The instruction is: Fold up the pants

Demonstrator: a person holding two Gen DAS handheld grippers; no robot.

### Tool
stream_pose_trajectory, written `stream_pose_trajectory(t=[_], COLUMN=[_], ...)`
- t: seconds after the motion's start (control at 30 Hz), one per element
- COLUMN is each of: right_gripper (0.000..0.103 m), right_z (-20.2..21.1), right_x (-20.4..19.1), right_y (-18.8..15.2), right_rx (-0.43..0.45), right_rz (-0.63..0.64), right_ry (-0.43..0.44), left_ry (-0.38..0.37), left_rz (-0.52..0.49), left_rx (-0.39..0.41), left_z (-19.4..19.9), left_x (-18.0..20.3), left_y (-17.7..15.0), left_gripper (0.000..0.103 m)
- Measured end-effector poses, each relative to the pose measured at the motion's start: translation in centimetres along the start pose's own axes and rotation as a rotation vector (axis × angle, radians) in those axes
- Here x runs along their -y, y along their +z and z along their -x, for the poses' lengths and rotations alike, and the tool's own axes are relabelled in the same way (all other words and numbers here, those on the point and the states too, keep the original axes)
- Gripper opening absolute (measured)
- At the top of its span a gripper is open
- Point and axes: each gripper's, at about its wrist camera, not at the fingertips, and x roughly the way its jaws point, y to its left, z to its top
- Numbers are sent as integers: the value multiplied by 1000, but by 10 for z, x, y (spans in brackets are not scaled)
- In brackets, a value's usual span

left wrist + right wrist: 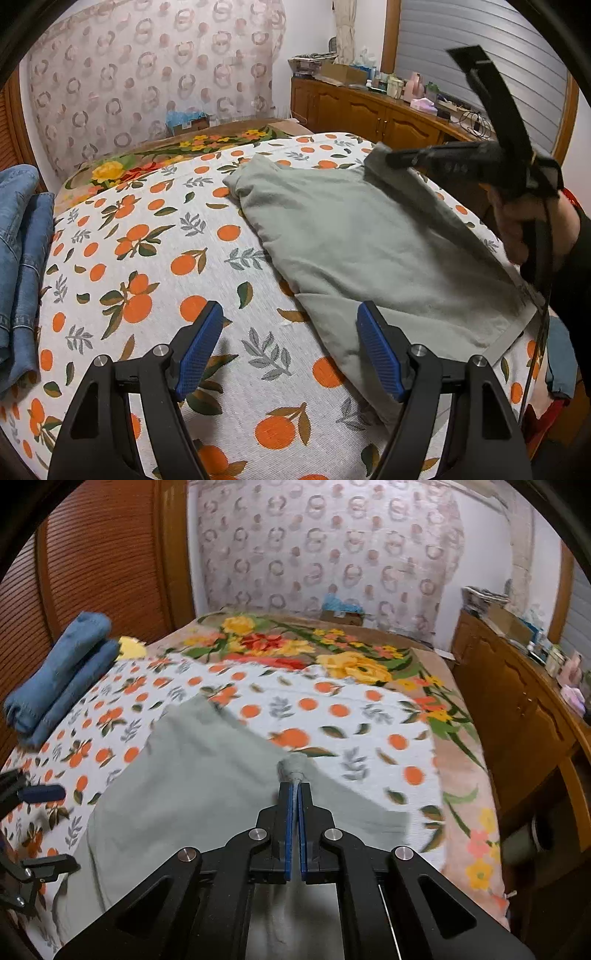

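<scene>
Grey-green pants lie on the bed's orange-print sheet. My right gripper is shut on a bunched bit of the pants' far right edge. The left wrist view shows that gripper holding the corner up, so the cloth slopes from it down to the bed. A hand holds its handle. My left gripper stands open just above the sheet, its right finger over the pants' near left edge and nothing between the pads. It also appears at the left border of the right wrist view.
Folded blue jeans lie at the bed's left side by a wooden slatted door. A floral blanket covers the far end of the bed. A wooden cabinet with clutter on top runs along the right.
</scene>
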Motion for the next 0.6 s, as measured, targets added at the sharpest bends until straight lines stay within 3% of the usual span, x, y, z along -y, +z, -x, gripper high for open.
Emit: stream_pose_trajectory(t=[0.27,0.6], right_gripper=[2,2], right_z=[6,-6], right_x=[33,33], right_y=[-5,-1], right_rx=[-5,-35], right_rz=[-84,-98], right_ry=[-52,-95], left_ry=[-1,0], left_rz=[-3,-3], left_rx=[-16,-41], left_z=[-6,-10], left_x=[2,2], left_y=[-3,-3], left_gripper=[76,76])
